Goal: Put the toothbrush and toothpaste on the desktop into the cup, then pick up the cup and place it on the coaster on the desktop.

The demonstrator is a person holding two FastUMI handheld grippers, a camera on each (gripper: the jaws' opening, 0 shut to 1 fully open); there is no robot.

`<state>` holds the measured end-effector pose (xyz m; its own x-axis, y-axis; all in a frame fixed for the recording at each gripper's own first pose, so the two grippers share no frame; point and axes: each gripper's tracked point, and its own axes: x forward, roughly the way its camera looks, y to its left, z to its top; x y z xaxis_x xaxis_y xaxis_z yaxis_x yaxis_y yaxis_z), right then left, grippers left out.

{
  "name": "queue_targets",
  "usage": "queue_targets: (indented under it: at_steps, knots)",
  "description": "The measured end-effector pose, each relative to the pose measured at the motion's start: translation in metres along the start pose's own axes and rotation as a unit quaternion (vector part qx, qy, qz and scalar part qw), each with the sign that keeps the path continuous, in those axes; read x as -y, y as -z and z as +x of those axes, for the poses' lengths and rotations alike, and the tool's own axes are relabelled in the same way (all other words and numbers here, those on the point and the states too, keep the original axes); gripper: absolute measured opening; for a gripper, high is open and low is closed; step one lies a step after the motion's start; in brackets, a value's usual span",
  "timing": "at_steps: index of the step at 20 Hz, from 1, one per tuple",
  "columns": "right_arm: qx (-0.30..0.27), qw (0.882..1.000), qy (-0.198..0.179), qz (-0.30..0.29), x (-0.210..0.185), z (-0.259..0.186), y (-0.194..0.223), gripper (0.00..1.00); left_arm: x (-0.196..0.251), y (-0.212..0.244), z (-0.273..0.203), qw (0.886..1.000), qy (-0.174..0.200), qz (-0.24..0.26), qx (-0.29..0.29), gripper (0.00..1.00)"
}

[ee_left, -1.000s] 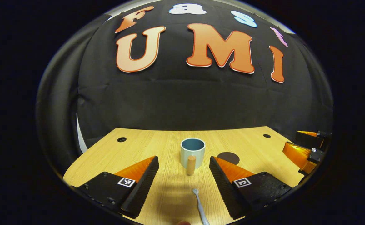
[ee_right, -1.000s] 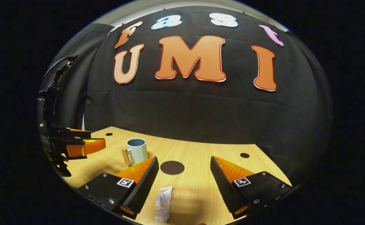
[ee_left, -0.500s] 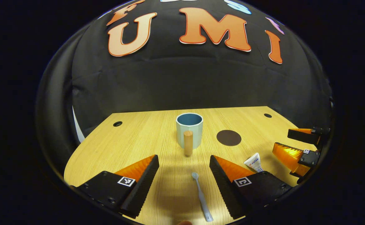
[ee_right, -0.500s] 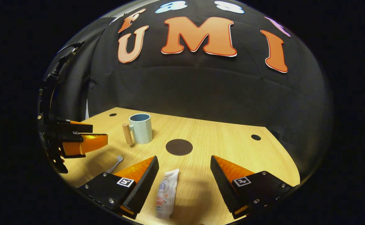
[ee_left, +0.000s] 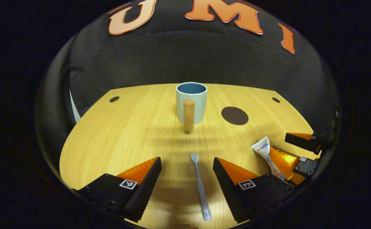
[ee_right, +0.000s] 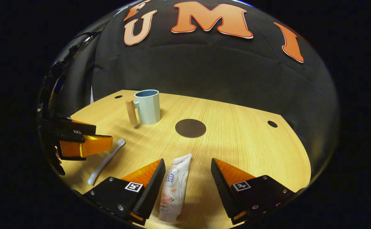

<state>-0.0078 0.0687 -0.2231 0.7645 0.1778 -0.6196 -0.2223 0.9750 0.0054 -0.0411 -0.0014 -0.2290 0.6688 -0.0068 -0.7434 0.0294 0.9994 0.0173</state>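
— Left gripper?
— Hovering spread, straddling the toothbrush lying flat on the desktop; touching it, probably not.
— Right gripper?
— Gaping too, flanking the toothpaste.
— Cup?
— Standing upright farther back, wooden handle facing the left gripper view, coaster lying beside it.

Your left gripper view looks forward and down from low over the near edge of the light wooden desktop, facing the booth's black cloth wall. The pale blue cup with a wooden handle stands straight ahead. Your right gripper view looks from the same near edge, set further right, with that cup up to its left. Both views share the round dark brown coaster and the desktop's middle.
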Motion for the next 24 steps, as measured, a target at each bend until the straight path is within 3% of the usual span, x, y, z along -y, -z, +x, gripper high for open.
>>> queue_targets:
  at_steps: [9,12,16,17,20,21,22,23,24]
  knots:
    - [-0.04,0.999,-0.021,-0.018,-0.021,0.008,0.027,0.69,0.011,0.034,0.014,0.998,0.007,-0.025,-0.056,0.93]
    - [-0.047,0.998,-0.02,-0.032,-0.025,0.011,0.033,0.61,0.014,0.04,0.011,0.997,0.002,-0.042,-0.069,0.74]
    - [-0.05,0.998,-0.014,-0.026,-0.026,0.013,0.035,0.56,0.017,0.04,0.013,0.996,-0.003,-0.042,-0.072,0.72]
    - [-0.052,0.998,-0.014,-0.022,-0.027,0.013,0.035,0.41,0.018,0.038,0.012,0.997,-0.007,-0.042,-0.072,0.58]
    - [-0.046,0.999,-0.003,-0.013,-0.019,0.014,0.03,0.31,0.011,0.039,0.018,0.996,-0.018,-0.048,-0.075,0.39]
    - [-0.051,0.999,-0.007,0.002,-0.018,0.013,0.032,0.2,0.011,0.036,0.021,0.996,-0.02,-0.05,-0.075,0.3]
    - [-0.053,0.998,-0.014,0.02,-0.019,0.013,0.031,0.19,0.01,0.033,0.023,0.995,-0.018,-0.053,-0.077,0.28]
    - [-0.056,0.998,-0.02,0.034,-0.018,0.013,0.032,0.17,0.01,0.036,0.019,0.996,-0.017,-0.054,-0.076,0.1]
    - [-0.056,0.997,-0.026,0.045,-0.019,0.013,0.032,0.16,0.008,0.037,0.016,0.995,-0.014,-0.055,-0.078,0.11]
